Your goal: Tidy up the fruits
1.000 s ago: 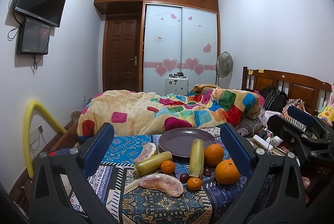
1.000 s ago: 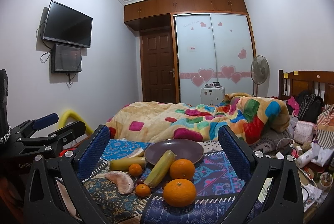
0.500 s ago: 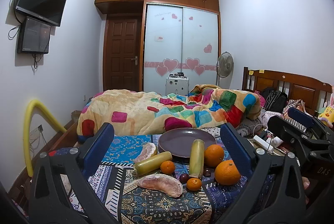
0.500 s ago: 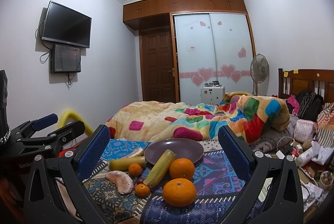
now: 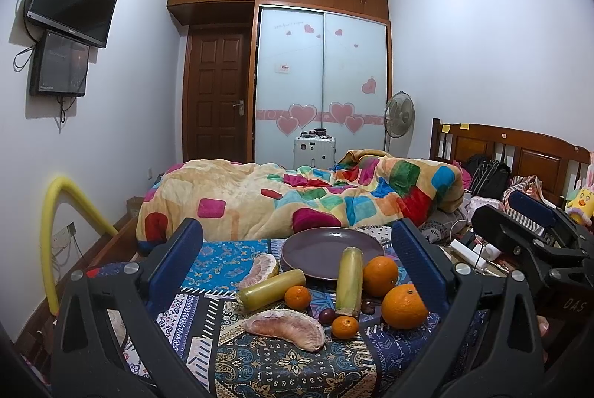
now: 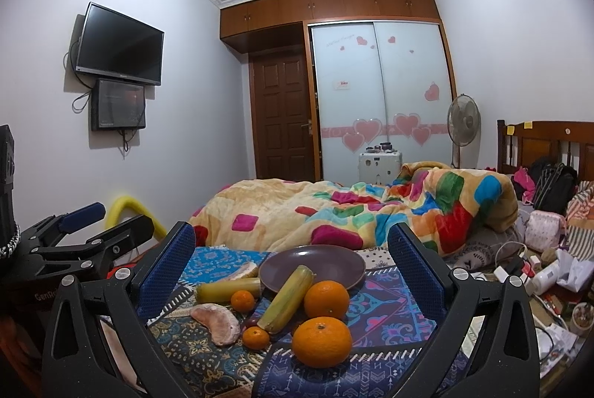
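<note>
Visibly "DAS" on right hand-held gripper (image 5: 527, 234), "GenRo" on left hand-held gripper (image 6: 92, 227), both released.

left wrist: low, faces fruit from left | right wrist: from right | shared: plate (image 5: 326, 251) (image 6: 315, 266), bed

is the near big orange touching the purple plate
Apart. The right wrist view shows the near big orange well in front of the purple plate, with another orange between them.
</note>
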`<state>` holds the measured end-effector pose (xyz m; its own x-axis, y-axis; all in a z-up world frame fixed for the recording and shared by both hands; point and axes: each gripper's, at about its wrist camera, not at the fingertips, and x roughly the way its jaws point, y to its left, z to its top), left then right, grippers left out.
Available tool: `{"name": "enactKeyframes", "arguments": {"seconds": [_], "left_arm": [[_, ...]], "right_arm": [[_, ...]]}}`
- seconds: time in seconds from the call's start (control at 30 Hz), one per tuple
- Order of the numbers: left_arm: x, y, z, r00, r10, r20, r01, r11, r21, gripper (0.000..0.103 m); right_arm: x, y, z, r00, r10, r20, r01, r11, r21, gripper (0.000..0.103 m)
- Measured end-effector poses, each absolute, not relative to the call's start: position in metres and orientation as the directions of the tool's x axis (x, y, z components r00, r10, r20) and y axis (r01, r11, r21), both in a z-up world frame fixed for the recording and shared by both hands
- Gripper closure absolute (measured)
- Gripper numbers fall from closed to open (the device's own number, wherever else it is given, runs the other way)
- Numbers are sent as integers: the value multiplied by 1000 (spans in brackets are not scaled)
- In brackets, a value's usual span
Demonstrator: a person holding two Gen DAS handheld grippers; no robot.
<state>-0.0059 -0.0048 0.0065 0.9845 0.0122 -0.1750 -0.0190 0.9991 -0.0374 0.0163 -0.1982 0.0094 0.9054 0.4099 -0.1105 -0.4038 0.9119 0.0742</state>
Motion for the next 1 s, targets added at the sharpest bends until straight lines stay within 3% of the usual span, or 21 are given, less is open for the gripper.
{"name": "enactKeyframes", "arguments": {"seconds": [0.8, 1.0], "left_arm": [[-4, -4, 5, 984, 11, -177, -19, 999, -44, 0], [13, 1, -2, 974, 6, -228, -18, 999, -48, 0]], "right_arm": [[21, -196, 7, 908, 402, -119, -395, 915, 79, 0], [30, -195, 0, 909, 384, -164, -377, 923, 73, 0]]}}
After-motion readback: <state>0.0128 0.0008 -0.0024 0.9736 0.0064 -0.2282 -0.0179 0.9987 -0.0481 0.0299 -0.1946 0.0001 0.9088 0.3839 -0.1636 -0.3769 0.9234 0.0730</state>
